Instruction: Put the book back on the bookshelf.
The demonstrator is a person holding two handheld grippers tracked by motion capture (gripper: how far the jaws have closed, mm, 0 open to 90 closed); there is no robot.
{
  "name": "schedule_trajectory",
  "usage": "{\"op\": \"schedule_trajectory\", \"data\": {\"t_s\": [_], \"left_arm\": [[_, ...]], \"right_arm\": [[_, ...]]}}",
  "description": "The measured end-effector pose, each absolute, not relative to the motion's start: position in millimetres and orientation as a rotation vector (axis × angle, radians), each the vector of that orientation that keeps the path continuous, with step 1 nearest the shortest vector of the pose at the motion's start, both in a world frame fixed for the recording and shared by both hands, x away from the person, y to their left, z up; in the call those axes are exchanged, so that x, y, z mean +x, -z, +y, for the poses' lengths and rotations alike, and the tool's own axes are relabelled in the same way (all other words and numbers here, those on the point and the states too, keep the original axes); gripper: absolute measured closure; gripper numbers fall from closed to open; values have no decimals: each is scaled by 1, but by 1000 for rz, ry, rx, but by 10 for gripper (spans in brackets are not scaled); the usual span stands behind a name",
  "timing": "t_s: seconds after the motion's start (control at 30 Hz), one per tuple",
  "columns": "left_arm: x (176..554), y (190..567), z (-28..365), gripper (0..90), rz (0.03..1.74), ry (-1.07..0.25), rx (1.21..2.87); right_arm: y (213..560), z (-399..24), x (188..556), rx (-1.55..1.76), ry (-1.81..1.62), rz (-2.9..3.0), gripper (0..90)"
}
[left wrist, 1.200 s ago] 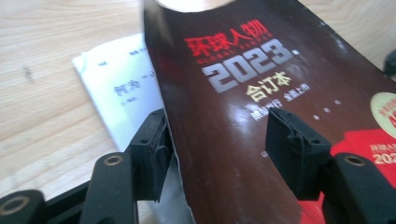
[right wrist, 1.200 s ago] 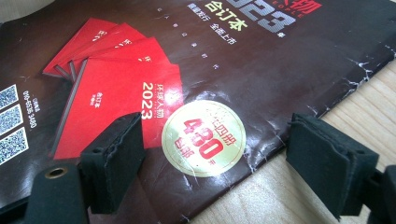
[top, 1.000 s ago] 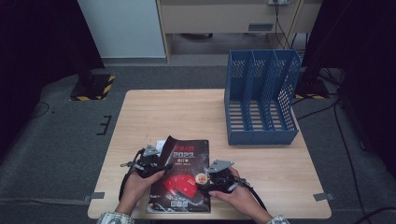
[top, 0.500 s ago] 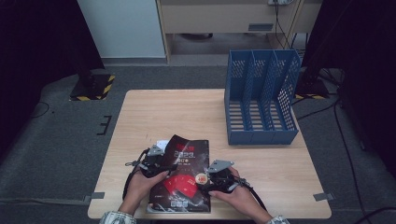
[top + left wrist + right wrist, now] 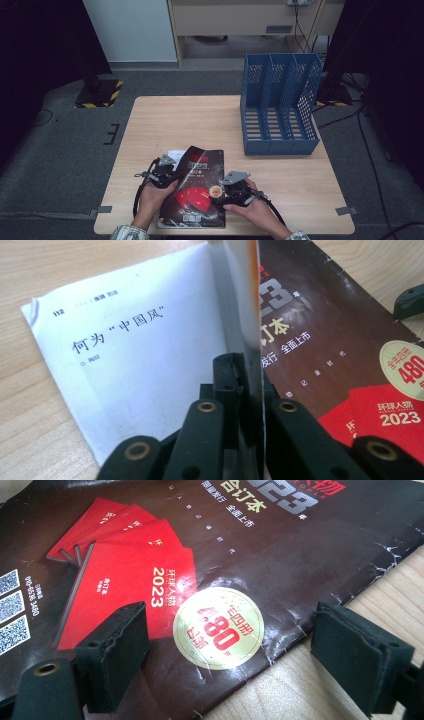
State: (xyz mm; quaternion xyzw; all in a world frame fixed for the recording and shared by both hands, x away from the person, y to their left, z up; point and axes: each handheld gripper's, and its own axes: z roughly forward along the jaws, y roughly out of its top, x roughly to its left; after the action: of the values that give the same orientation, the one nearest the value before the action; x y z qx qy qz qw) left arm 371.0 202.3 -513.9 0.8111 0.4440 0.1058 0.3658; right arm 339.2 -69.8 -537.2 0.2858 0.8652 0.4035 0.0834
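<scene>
A dark magazine (image 5: 200,187) with red cards printed on its cover lies at the table's front edge. My left gripper (image 5: 167,174) is at its left side. In the left gripper view its jaws have just been closing and my left gripper (image 5: 250,371) now pinches the cover's edge (image 5: 253,325), which stands lifted above a white inner page (image 5: 140,350). My right gripper (image 5: 223,196) rests at the magazine's right edge. In the right gripper view my right gripper (image 5: 235,647) is open, one pad over the cover (image 5: 225,545) and one over bare wood, astride a round price sticker (image 5: 220,627).
A blue three-slot file holder (image 5: 280,105) stands at the back right of the wooden table (image 5: 190,120). Both hands come in over the front edge. Dark floor and stands surround the table.
The raised cover has come lower and nearer to flat. The left jaws have shut on its edge. Both hands have kept their places.
</scene>
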Motion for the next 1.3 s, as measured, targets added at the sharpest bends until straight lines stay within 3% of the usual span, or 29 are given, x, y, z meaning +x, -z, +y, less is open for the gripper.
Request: {"op": "schedule_trajectory", "data": {"t_s": [0.23,1.3], "left_arm": [[364,505,204,895,1105,-315,2040],[342,470,211,895,955,-469,1876]], "right_arm": [[537,-72,340,858,-1208,2602,92],[534,-77,353,970,-1300,2627,76]]}}
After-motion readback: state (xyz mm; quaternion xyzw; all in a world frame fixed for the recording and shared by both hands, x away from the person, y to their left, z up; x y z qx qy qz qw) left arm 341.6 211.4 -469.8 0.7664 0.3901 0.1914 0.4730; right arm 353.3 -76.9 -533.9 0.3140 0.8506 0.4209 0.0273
